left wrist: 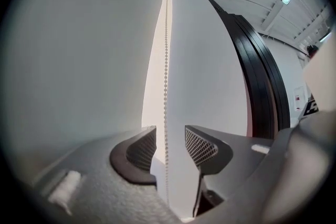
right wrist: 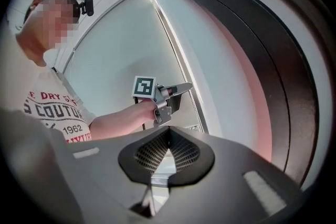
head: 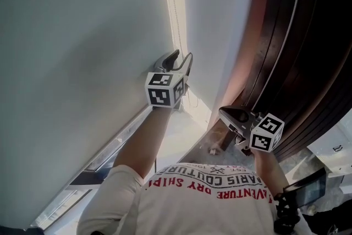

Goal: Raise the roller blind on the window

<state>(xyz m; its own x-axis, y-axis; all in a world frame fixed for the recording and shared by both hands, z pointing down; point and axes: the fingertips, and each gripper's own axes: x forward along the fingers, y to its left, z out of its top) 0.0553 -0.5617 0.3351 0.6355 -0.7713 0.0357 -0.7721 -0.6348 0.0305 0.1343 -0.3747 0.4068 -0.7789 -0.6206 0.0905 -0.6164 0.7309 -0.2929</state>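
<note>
Our right tool [right wrist: 168, 132] sits pressed together, empty; our left tool [left wrist: 170, 139] stands spread around the bead chain [left wrist: 166, 50] beside the roller blind [left wrist: 79, 60].

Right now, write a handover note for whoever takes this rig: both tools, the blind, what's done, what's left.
Left tool: jaws apart, bead chain between them, not gripped.
Right tool: shut, empty, held away from the chain.
Roller blind: lowered, not yet raised.
Done: left tool lined up on the chain.
Left: close on the chain, pull it to raise the blind.
</note>
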